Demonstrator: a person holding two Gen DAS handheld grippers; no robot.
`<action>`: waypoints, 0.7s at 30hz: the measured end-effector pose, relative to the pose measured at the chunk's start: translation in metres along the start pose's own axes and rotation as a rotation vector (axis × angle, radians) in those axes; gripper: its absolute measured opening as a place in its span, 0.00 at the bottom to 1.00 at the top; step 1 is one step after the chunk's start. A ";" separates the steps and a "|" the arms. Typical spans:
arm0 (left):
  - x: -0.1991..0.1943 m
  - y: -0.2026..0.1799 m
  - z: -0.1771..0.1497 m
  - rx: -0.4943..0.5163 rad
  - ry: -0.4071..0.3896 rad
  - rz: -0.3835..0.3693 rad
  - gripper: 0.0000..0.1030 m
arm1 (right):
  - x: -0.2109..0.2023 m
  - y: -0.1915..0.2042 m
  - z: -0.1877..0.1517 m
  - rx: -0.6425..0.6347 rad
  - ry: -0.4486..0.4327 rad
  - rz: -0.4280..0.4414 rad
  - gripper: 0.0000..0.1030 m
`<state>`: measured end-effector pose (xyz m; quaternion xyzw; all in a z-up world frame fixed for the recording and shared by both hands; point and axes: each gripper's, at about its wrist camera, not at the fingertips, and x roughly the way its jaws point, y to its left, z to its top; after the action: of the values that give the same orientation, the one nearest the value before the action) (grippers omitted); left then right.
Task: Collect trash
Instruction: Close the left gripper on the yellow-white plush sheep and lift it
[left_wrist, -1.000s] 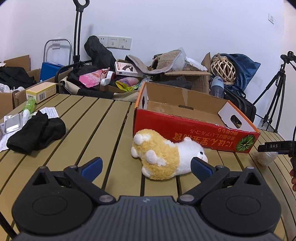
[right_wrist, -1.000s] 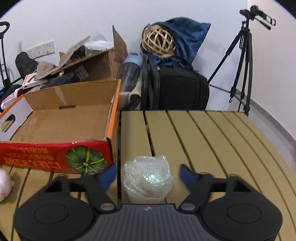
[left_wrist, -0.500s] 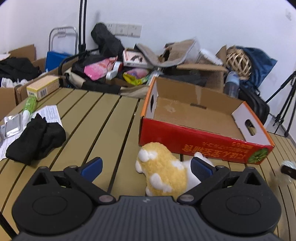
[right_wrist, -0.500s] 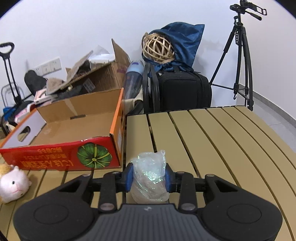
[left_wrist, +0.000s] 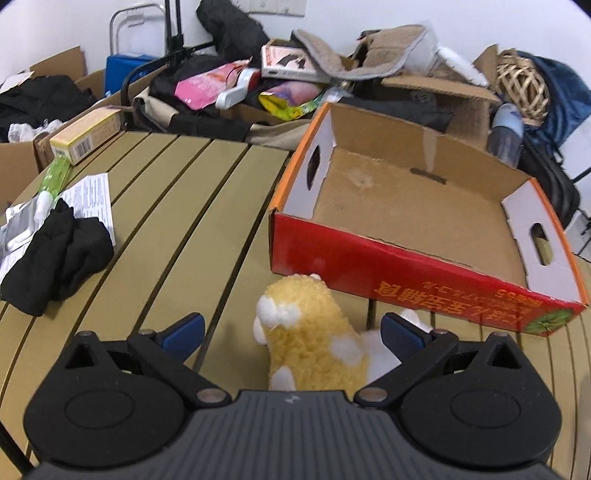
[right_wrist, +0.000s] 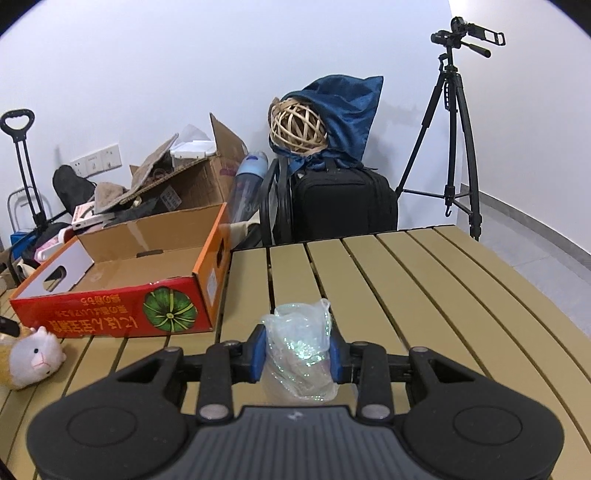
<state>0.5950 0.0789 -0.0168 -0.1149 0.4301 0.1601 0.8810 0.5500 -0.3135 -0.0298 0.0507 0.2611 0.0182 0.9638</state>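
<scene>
The crumpled plastic wrap (right_wrist: 301, 354) is clear and thin, bunched into a loose wad with small greenish-white glints across its folds and a little peak sticking up at its top right. It sits between the blue pads of the right hand-held gripper (right_wrist: 297, 354), which are pressed against it on both sides, above the slatted table (right_wrist: 424, 295) and to the right of the cardboard box (right_wrist: 122, 295).

There is one such wad in view. One cardboard box stands on the table: red on the front with a green pumpkin picture, orange along the rims, white end walls with a hand slot in each, bare brown inside. One plush toy (left_wrist: 314, 343), yellow and white, lies just in front of the box's red wall. The left hand-held gripper (left_wrist: 291, 334) has its two blue pads spread wide, with the toy between them; the right pad is close against its white part, though contact cannot be told.

On the table's left side lie one black cloth bundle (left_wrist: 55, 258), one printed paper sheet (left_wrist: 92, 199), one green tube (left_wrist: 55, 181) and one yellow carton (left_wrist: 86, 136).

Beyond the table, the right wrist view shows one tripod (right_wrist: 450, 147) and one woven rattan ball (right_wrist: 297, 125).
</scene>
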 end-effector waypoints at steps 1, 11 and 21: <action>0.003 -0.001 0.002 -0.007 0.008 0.018 1.00 | -0.003 -0.001 0.000 0.000 -0.006 0.004 0.31; 0.024 -0.010 0.008 -0.012 0.061 0.115 1.00 | -0.028 -0.004 -0.004 -0.032 -0.058 0.031 0.31; 0.024 -0.023 0.001 0.013 0.045 0.144 0.89 | -0.049 0.003 -0.009 -0.067 -0.105 0.067 0.31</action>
<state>0.6183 0.0620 -0.0335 -0.0814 0.4579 0.2178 0.8581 0.5030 -0.3128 -0.0129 0.0280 0.2075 0.0566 0.9762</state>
